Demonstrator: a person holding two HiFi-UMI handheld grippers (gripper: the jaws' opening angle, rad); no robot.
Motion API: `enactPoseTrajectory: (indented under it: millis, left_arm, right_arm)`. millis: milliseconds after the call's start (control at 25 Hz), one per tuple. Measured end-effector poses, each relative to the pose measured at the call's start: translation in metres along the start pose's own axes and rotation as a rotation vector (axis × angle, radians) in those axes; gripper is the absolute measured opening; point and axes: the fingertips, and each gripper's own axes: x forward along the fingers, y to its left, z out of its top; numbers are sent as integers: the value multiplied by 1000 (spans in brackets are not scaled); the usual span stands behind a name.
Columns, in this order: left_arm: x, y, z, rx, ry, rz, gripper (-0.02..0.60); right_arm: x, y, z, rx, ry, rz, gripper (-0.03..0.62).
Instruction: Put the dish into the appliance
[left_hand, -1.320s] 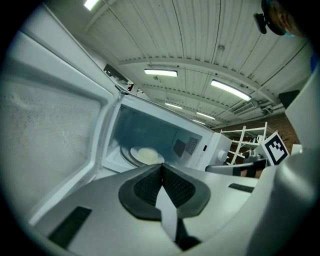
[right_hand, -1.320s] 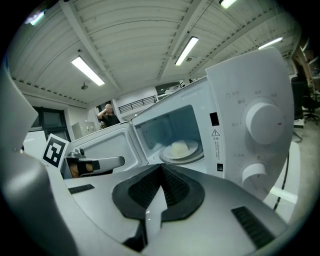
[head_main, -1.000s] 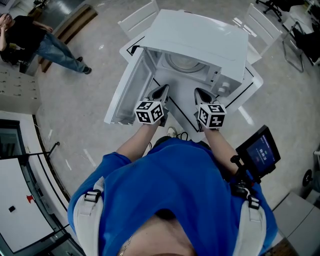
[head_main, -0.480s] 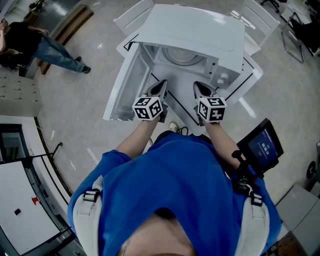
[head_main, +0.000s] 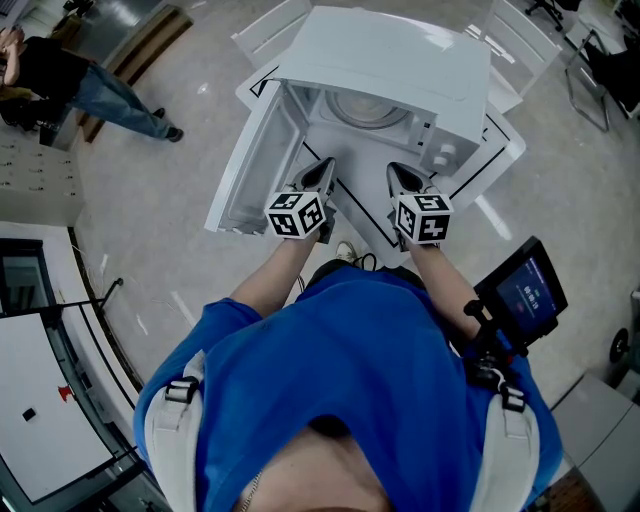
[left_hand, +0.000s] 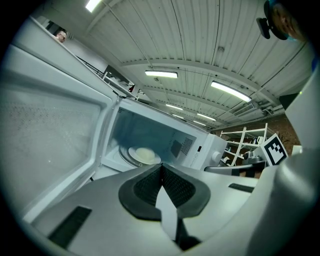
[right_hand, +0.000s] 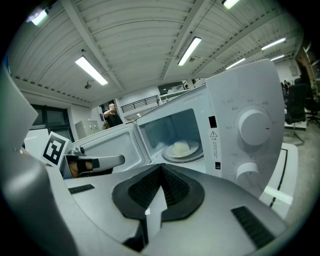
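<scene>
**Dish on the turntable, both grippers empty at the open door**

Our left gripper has its jaws pressed together with nothing between them. Our right gripper is the same, fully closed and empty. Both hover side by side just in front of the oven opening and point into it. The left forearm and the right forearm reach forward from the body, about parallel.

Beyond the tips, the pale round dish lies on the glass turntable inside the white microwave oven, apart from both grippers. The white oven door stands swung open at the left.

We judge that the placing itself is done and only the closing remains. For this, we think the left gripper must go around the outside of the door and push it shut.
</scene>
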Motion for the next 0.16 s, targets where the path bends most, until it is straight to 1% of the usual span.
enactPoseTrajectory:
  millis: [160]
  left_arm:
    - [-2,-3,1,2,-12,6,6]
  right_arm:
    - [-2,1,1,-10,-2,10,2]
